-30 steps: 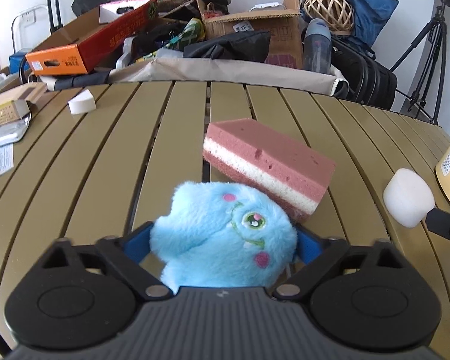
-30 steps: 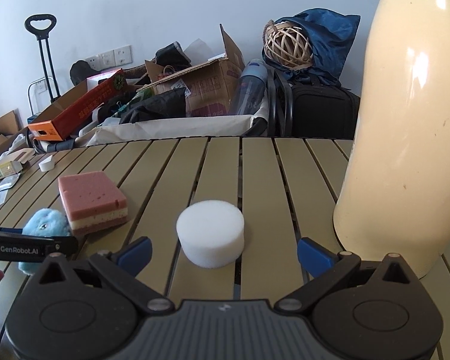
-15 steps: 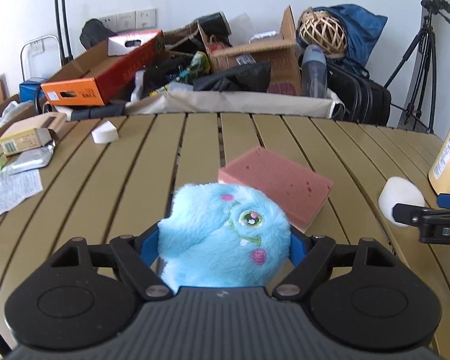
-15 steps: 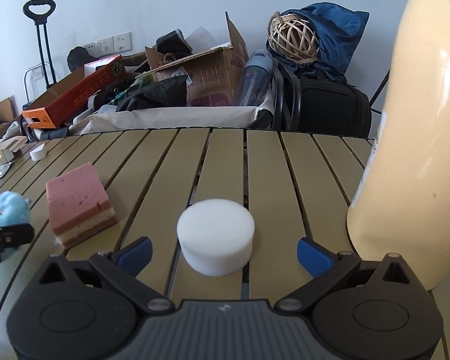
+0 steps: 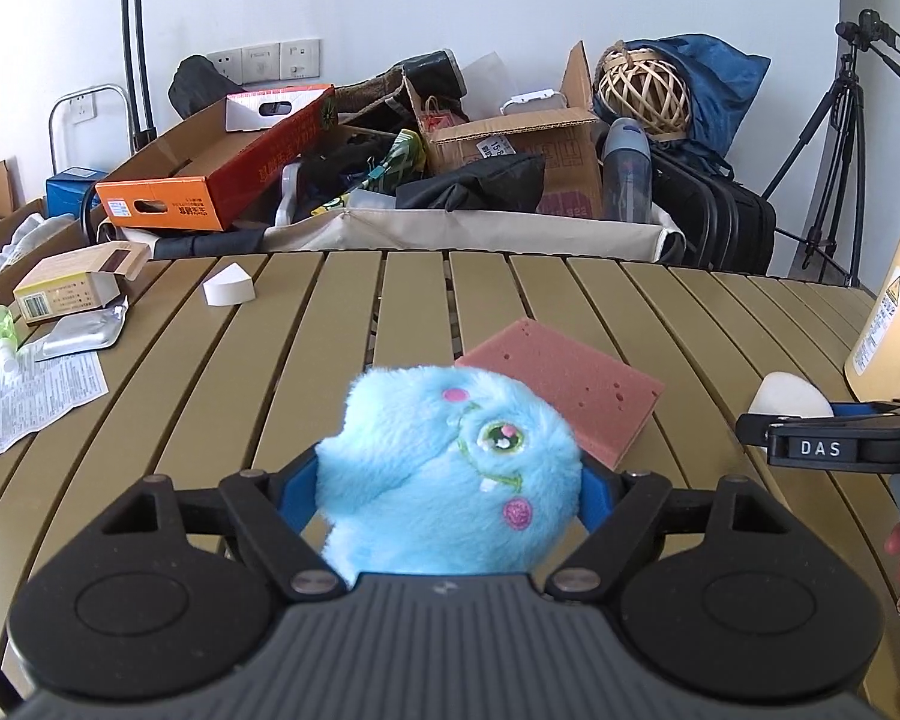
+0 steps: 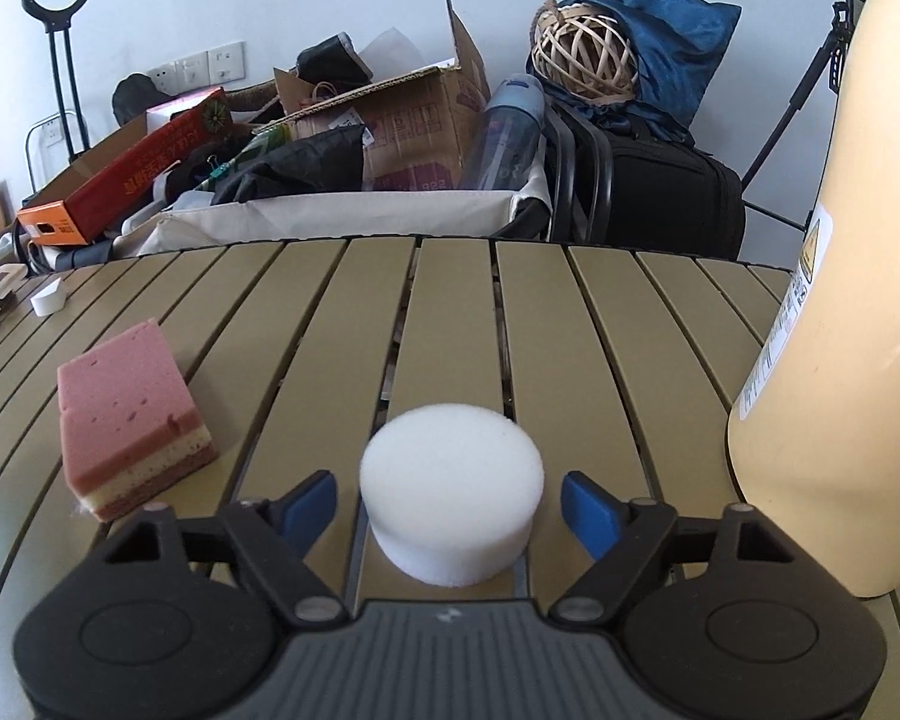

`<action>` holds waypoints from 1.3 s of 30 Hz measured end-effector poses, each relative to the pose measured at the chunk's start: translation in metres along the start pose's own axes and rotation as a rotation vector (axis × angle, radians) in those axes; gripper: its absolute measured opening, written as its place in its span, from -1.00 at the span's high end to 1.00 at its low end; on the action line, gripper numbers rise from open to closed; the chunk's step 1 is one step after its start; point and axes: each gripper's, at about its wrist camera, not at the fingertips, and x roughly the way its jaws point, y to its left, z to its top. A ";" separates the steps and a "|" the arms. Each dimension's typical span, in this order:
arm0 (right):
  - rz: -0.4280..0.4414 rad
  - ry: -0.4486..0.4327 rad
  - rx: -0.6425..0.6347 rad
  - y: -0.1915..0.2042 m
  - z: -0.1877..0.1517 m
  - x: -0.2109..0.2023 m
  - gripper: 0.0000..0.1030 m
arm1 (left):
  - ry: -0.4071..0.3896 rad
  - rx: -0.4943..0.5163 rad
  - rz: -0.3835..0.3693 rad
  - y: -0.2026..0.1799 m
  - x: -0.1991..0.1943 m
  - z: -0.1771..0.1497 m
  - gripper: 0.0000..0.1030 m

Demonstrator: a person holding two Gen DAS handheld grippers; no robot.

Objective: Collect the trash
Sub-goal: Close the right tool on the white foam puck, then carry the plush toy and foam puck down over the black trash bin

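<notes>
My left gripper is shut on a fluffy blue plush toy, held just above the slatted table. Behind the toy lies a pink layered sponge, which the right wrist view shows at the left. A white foam disc sits on the table between the blue pads of my right gripper. Its jaws are closing, with a small gap still showing on each side of the disc. The disc also shows at the right edge of the left wrist view.
A tall cream container stands close on the right of the disc. At the table's left lie a white foam wedge, a small carton, a foil pack and a leaflet. A cluttered fabric bin stands beyond the far edge.
The left gripper has risen with the plush toy, so the sponge now shows from above. The right gripper moved forward around the foam disc and its jaws narrowed.
</notes>
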 end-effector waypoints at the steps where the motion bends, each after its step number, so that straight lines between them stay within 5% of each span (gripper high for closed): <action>1: 0.003 0.004 0.002 0.000 -0.001 0.001 -0.32 | 0.000 -0.001 -0.001 0.000 0.000 0.000 -0.58; 4: -0.005 -0.002 -0.011 0.001 -0.001 0.001 -0.11 | 0.002 0.000 -0.004 -0.002 0.000 -0.001 -0.58; 18: 0.024 -0.053 0.015 -0.006 -0.005 -0.034 -0.09 | -0.015 0.002 -0.015 -0.013 -0.018 -0.004 -0.58; 39: 0.076 -0.122 0.014 0.012 -0.041 -0.156 -0.09 | -0.069 0.023 -0.046 -0.035 -0.123 -0.030 -0.58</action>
